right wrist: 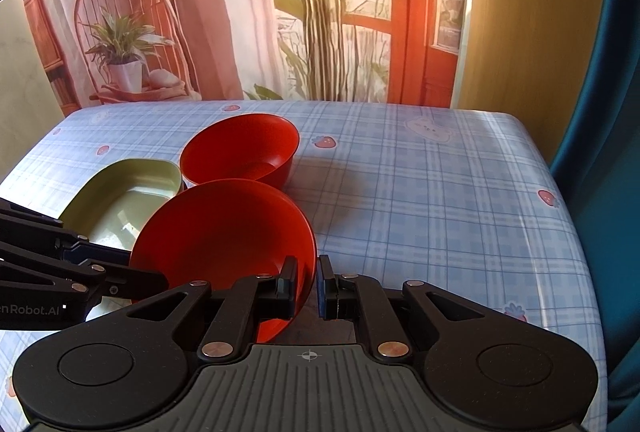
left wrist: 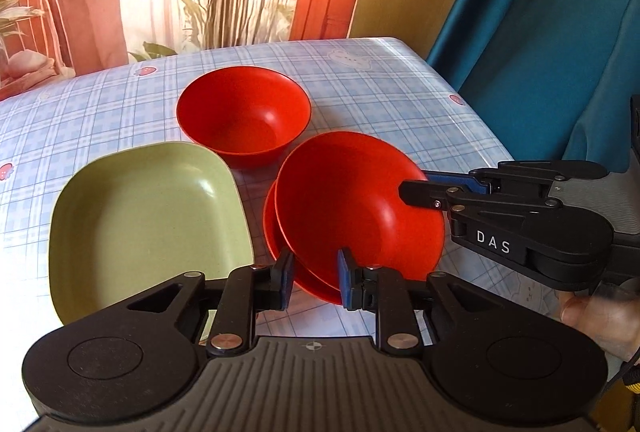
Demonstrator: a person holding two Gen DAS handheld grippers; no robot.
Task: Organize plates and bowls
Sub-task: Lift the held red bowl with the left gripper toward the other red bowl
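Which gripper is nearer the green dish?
Left. The left gripper hovers just beside the green dish; the right gripper is shut on the red plate, farther off.

bright daylight | tablecloth glare | corners dark (fisheye bend)

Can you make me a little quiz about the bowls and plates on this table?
1. True or false: the green dish is round.
2. How many red dishes are in sight?
3. Which gripper clamps the tilted red plate: A left, B right?

Key: 1 false, it is squarish. 2 three: the red bowl, the tilted plate, another red plate under it. 3 B.
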